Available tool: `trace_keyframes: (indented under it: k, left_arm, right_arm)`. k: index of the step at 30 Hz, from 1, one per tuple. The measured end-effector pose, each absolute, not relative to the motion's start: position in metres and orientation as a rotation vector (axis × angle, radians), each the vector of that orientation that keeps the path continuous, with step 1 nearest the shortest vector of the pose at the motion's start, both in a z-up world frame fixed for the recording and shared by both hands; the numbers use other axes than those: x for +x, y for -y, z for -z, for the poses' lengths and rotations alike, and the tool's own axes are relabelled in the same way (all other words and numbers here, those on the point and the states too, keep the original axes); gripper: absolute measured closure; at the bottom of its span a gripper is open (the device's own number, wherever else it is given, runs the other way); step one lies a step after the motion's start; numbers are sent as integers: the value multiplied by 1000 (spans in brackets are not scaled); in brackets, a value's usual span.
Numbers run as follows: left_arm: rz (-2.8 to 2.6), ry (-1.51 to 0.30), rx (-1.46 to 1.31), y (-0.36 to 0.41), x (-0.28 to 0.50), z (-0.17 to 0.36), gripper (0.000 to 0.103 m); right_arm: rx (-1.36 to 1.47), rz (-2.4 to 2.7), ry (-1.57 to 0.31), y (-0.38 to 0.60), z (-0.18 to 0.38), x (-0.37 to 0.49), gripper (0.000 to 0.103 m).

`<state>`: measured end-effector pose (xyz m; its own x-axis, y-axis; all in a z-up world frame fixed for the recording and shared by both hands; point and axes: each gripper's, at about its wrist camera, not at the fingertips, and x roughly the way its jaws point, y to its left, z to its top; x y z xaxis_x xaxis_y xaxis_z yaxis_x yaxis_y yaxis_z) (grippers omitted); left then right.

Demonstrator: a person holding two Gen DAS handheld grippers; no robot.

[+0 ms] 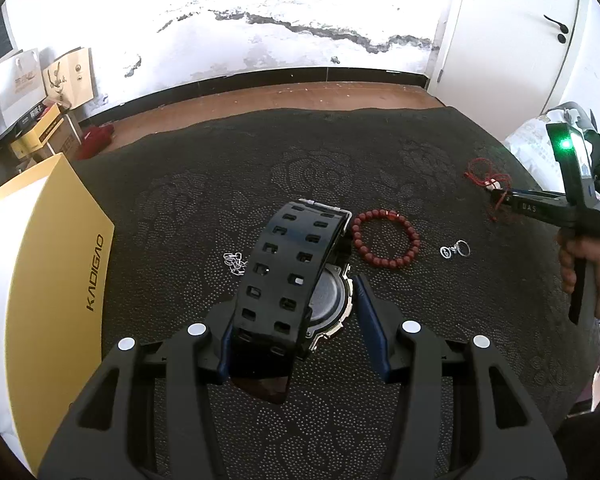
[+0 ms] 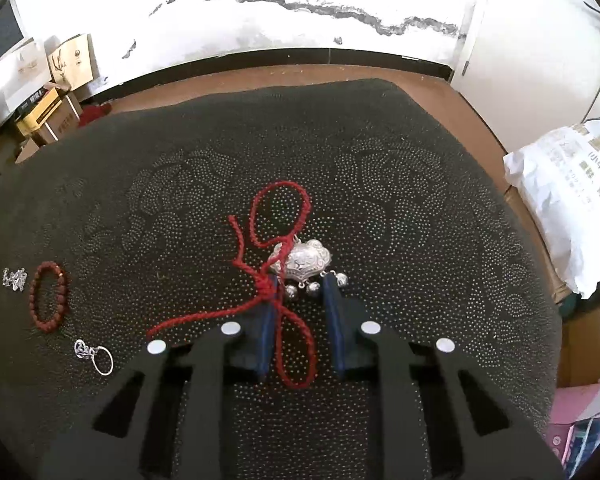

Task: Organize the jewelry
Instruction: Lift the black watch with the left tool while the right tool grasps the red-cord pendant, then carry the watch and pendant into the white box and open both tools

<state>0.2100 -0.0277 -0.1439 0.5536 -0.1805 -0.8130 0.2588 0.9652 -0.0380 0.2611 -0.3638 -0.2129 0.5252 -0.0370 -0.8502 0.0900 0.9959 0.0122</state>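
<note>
We held a black watch [image 1: 296, 276] clamped in our left hand-held gripper [image 1: 296, 320]; our right hand-held gripper [image 2: 302, 312] stood apart around a red cord [image 2: 276, 292] by its silver pendant [image 2: 304, 262].

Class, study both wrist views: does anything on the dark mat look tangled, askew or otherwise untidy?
Yes. The red cord of the silver lock pendant sprawls in knotted loops across the mat, one loop lying between the right gripper jaws. The small silver chain is bunched in a heap. The bead bracelet lies neatly.
</note>
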Motion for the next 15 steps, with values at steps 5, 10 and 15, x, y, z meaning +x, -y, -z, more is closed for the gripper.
trace_keyframes:
  k: [5, 10, 15]
  left_arm:
    - [256, -945, 94, 28, 211, 141, 53]
    - [248, -926, 99, 28, 208, 135, 53]
    - [254, -912, 93, 27, 203, 123, 53]
  right_arm:
    - [44, 79, -989, 356, 201, 253, 80]
    - [40, 68, -944, 347, 175, 243, 80]
    - [33, 32, -903, 324, 138, 221, 80]
